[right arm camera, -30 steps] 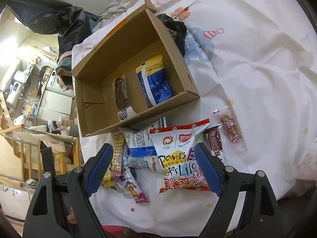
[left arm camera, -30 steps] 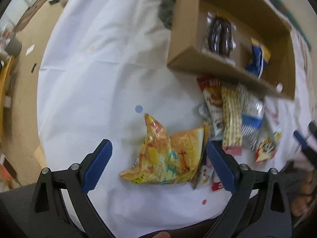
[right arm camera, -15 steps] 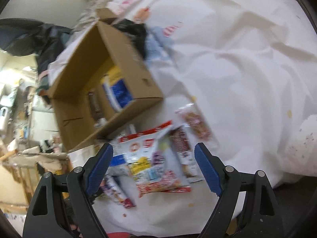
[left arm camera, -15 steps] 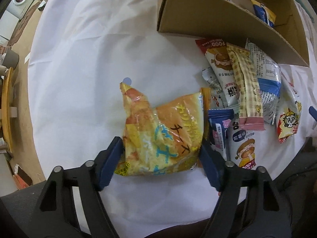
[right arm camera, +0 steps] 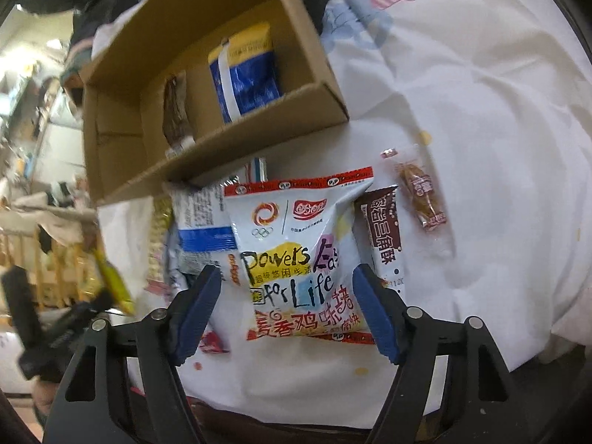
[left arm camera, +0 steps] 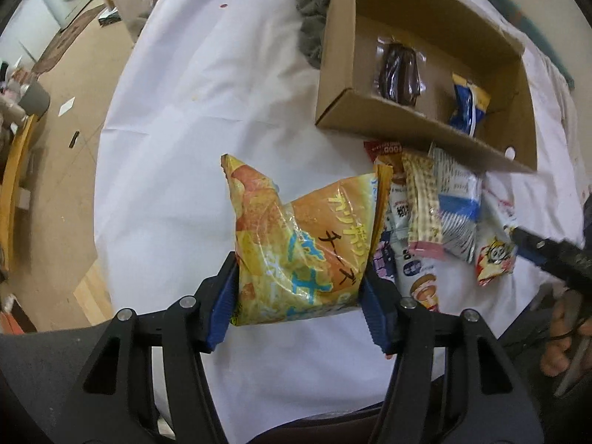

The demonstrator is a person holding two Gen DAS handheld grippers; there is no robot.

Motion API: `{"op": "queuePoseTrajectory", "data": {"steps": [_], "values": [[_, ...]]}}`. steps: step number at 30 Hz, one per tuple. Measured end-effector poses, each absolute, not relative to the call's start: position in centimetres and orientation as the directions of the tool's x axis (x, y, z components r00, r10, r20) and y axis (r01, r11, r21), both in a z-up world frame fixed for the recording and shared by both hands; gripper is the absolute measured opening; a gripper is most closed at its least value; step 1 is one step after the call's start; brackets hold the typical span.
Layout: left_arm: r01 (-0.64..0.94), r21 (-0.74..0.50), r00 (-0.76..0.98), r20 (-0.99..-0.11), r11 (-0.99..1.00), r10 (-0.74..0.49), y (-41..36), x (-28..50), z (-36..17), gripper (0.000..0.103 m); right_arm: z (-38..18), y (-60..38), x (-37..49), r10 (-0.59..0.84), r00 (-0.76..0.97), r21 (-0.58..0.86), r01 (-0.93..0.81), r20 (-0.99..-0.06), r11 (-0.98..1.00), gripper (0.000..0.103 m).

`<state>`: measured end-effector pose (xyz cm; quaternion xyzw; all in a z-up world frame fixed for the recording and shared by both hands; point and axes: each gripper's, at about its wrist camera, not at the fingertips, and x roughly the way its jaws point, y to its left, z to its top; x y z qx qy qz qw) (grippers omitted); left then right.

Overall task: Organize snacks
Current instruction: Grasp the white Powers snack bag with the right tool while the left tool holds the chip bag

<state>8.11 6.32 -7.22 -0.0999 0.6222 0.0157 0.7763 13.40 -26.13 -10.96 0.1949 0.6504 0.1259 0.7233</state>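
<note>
My left gripper [left arm camera: 298,292] is shut on a yellow-orange chip bag [left arm camera: 299,236] and holds it above the white cloth. A cardboard box [left arm camera: 425,137] lies beyond it with a dark chocolate pack [left arm camera: 397,70] and a blue-yellow pack [left arm camera: 468,103] inside. My right gripper [right arm camera: 286,296] is open, its fingers on either side of a white "Powers For Life" bag [right arm camera: 299,255] on the cloth, not squeezing it. The same box [right arm camera: 251,140] shows behind that bag.
Several loose snack packs [left arm camera: 429,207] lie in front of the box. A brown chocolate pack [right arm camera: 384,236] and a small clear-wrapped snack [right arm camera: 420,192] lie right of the white bag. A grey cloth [left arm camera: 312,18] lies left of the box. The table edge and floor [left arm camera: 55,148] are to the left.
My left gripper has closed on the chip bag and lifted it. My right gripper has swung back over the white bag and come closer to it, still open.
</note>
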Motion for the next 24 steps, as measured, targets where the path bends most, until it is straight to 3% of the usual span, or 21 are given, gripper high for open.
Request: {"op": "queuePoseTrajectory", "data": {"steps": [3,7,11,17,24], "values": [[-0.149,-0.142,0.25,-0.963,0.979,-0.102,5.8,8.3,-7.1,0.057,-12.0,-25.4,13.8,0.387,0.084,0.392,0.068,-0.918,0.917,0.076],[-0.153,-0.161,0.266,-0.957,0.975,-0.117,5.8,8.9,-7.0,0.057,-12.5,-24.7,13.8,0.346,0.065,0.349,0.039,-0.936,0.936,0.057],[-0.147,-0.164,0.266,-0.956,0.975,-0.121,5.6,9.0,-7.2,0.057,-12.1,-25.2,13.1,0.363,0.076,0.367,0.04,-0.929,0.929,0.05],[-0.153,-0.168,0.307,-0.945,0.974,-0.115,5.7,8.8,-6.3,0.057,-10.1,-25.7,10.9,0.417,0.106,0.423,0.043,-0.903,0.905,0.045],[-0.161,-0.161,0.305,-0.946,0.974,-0.106,5.9,8.8,-6.5,0.057,-6.2,-25.0,8.5,0.547,0.228,0.549,-0.063,-0.805,0.834,0.044]]}}
